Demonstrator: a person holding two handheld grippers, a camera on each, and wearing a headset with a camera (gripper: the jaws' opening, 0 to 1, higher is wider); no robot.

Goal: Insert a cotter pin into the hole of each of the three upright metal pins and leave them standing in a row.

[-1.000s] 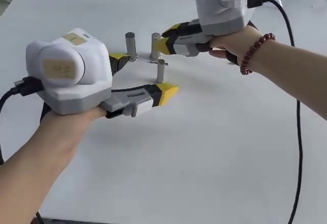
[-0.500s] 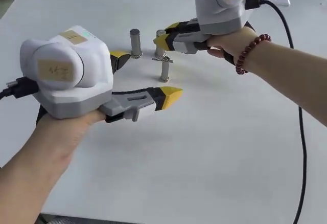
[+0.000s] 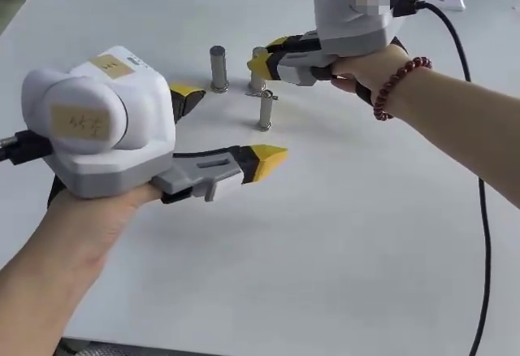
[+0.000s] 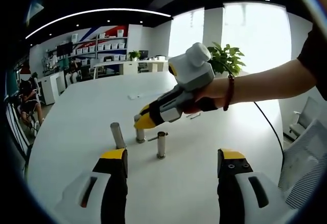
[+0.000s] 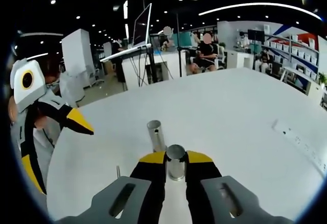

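Jaws of the right gripper [image 5: 176, 158] were drawn in narrow on the middle pin [image 5: 176, 170], a yellow tip pressed to each side just under its top. The pin stood upright on the white table [image 3: 341, 234]. The far pin [image 3: 218, 67] stood free just beside it, with nothing visible through it. The front pin [image 3: 266, 110], a little nearer the person, carried a cotter pin [image 3: 262, 94] crosswise near its top. The three stood close together, more a cluster than a straight row. The left gripper [image 3: 231, 128] hovered short of them, its jaws spread wide and holding nothing.

One pin looked finished, and the step in hand seemed to be steadying the middle pin for its own cotter pin. Whether its hole was already filled could not be told, since the right gripper covered it. The next move would call for the left gripper to fetch a cotter pin, bring it level with the hole and slide it straight through while the right gripper stopped the pin tipping or turning. The front pin would then want nudging into line.
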